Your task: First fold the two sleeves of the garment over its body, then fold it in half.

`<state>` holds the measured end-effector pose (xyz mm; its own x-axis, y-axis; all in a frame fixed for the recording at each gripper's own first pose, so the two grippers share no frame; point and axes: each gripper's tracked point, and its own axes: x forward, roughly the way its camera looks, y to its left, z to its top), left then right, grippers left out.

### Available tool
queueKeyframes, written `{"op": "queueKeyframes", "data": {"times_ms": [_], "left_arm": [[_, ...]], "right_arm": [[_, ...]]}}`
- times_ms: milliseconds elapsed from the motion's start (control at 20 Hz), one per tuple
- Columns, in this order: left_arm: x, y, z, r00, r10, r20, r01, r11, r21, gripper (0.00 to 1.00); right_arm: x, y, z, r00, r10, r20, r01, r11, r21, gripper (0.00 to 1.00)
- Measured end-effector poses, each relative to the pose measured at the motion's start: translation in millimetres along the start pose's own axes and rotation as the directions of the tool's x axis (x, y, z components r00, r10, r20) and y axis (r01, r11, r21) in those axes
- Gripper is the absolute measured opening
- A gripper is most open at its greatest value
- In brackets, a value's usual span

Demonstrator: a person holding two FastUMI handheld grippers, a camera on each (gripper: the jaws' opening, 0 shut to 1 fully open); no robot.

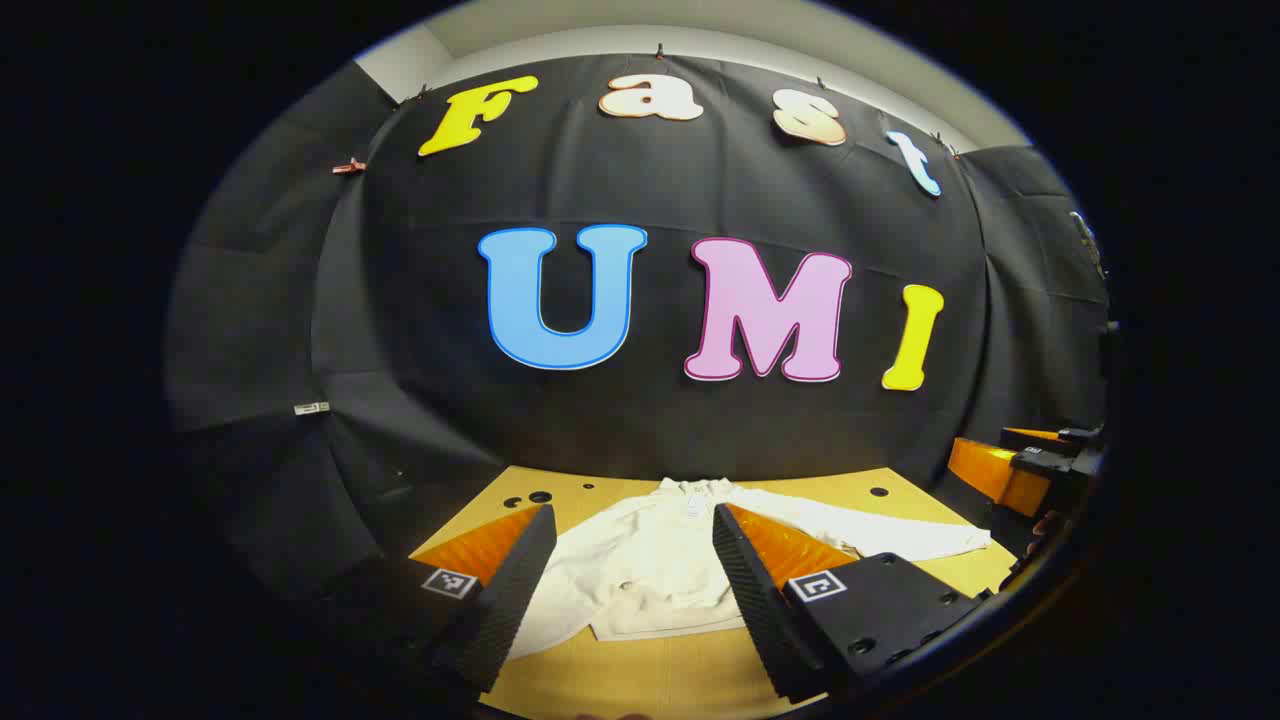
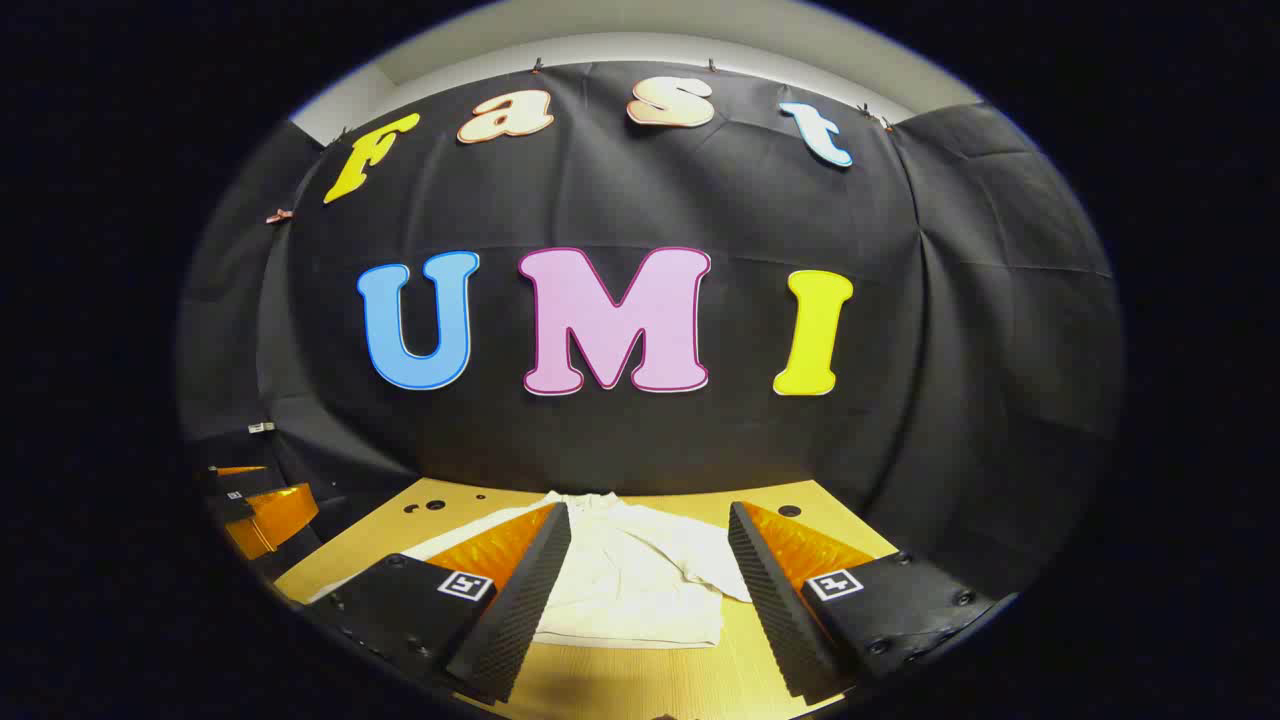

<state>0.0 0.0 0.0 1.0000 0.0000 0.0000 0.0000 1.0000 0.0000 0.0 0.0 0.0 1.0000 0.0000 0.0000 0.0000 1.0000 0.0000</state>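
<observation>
Garment, spread flat on the desk, is judged light, soft and limp; each sleeve is best pinched near its cuff. Both the left hand-held gripper and the right hand-held gripper are held open above it.

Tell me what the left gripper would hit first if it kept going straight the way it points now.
Probably the white garment spread flat on the wooden table, seen between the left gripper's open jaws. Depth is unclear; on a level heading it would pass above it toward the booth wall.
</observation>
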Motion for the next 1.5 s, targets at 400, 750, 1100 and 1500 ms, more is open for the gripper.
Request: {"op": "queueKeyframes", "data": {"times_ms": [400, 750, 1100, 1500], "left_arm": [[21.1, -12.5, -0.8, 1.0, -0.013, -0.01, 0.013, 1.0, 0.02, 0.97], [36.9, -9.6, -5.4, 1.0, -0.001, -0.026, 0.001, 0.999, 0.032, 0.97], [44.6, -9.4, -8.6, 0.999, 0.009, -0.041, -0.007, 0.999, 0.043, 0.97], [45.5, -23.0, -20.5, 0.997, 0.006, -0.077, -0.002, 0.999, 0.046, 0.97]], "right_arm": [[21.3, -15.7, -15.6, 0.999, -0.001, -0.047, 0.001, 1.0, 0.012, 0.97], [32.2, -25.3, -27.0, 0.997, -0.016, -0.078, 0.018, 1.0, 0.02, 0.97], [46.4, -34.0, -33.5, 0.995, -0.03, -0.094, 0.03, 1.0, -0.003, 0.98], [67.4, -62.9, -52.9, 0.99, -0.046, -0.135, 0.049, 0.999, 0.018, 0.98]]}}
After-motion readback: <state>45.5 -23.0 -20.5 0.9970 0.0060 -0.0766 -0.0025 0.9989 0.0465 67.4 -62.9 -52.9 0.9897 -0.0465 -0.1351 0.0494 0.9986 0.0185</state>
